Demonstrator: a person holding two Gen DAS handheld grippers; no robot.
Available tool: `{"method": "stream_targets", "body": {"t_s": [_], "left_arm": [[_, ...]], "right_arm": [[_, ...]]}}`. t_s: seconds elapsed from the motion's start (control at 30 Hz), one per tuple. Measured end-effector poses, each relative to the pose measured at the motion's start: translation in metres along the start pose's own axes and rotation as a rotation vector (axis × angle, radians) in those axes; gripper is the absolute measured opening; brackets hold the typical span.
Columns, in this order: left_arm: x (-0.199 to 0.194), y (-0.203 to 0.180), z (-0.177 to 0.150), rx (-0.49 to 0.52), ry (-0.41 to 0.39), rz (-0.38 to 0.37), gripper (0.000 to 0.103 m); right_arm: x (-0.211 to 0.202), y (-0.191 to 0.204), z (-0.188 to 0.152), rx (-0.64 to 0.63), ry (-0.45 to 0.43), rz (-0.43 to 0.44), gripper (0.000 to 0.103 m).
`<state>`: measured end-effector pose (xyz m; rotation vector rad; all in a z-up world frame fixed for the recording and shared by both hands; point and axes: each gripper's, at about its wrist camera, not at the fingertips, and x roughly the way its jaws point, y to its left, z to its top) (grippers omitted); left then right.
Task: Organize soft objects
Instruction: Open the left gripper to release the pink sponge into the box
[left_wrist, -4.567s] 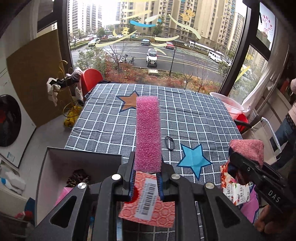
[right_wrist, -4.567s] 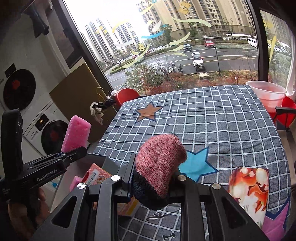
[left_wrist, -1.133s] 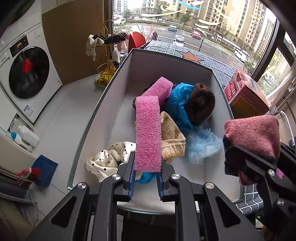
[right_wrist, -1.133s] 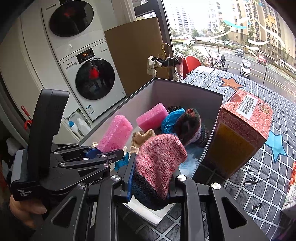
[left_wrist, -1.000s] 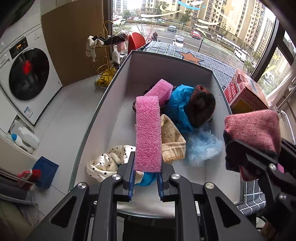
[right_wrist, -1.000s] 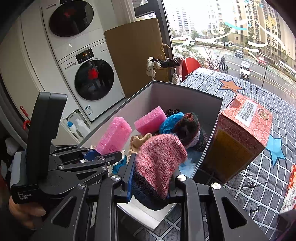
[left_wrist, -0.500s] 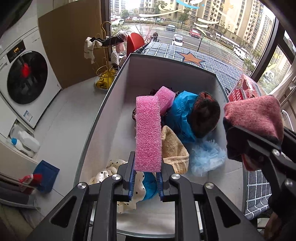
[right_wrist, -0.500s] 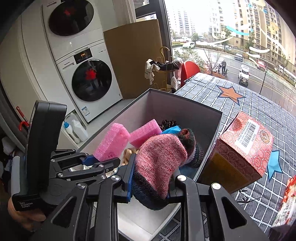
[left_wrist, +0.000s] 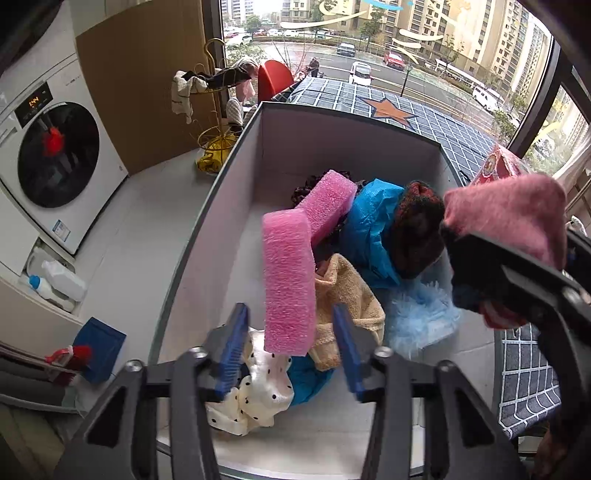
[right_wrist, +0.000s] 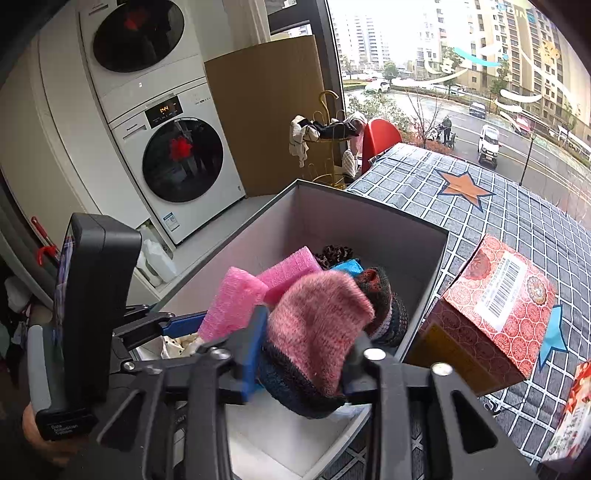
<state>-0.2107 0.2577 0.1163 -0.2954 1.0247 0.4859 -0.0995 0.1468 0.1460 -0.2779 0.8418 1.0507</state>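
- Above the grey storage box (left_wrist: 236, 155), the pink sponge (left_wrist: 289, 280) hangs upright between the blue pads of the left gripper (left_wrist: 291, 347); its jaws are opening and neither pad touches the sponge; a gap shows on each side
- beside it, the pink knitted sock (right_wrist: 317, 325) sits between the fingers of the right gripper (right_wrist: 299, 360), also over the box; those jaws are opening too, the sock still resting against both fingers
- inside the box lie a second pink sponge (left_wrist: 327, 203), a blue bag (left_wrist: 369, 229), a dark knitted hat (left_wrist: 417, 229), a tan cloth (left_wrist: 343, 291), pale blue fluff (left_wrist: 421, 314) and a dotted white cloth (left_wrist: 258, 395)
- just beside the box, a red carton (right_wrist: 491, 317) lies tilted on the checked tablecloth (right_wrist: 517, 206); stacked washing machines (right_wrist: 173, 147) stand beyond.
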Motion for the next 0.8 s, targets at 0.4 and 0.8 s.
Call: {"method": "stream_targets", "body": {"t_s": [0.4,0.8], "left_arm": [[-0.012,-0.01,0.004,0.04,-0.044,-0.065,0.103],[-0.039,-0.025,0.0,0.049,-0.103,-0.073,0.103]], "right_arm": [[-0.051,-0.011,0.002,0.025,-0.158,-0.01,0.088],[-0.083,-0.039,-0.026,0.11,-0.187,-0.014,0.088]]}}
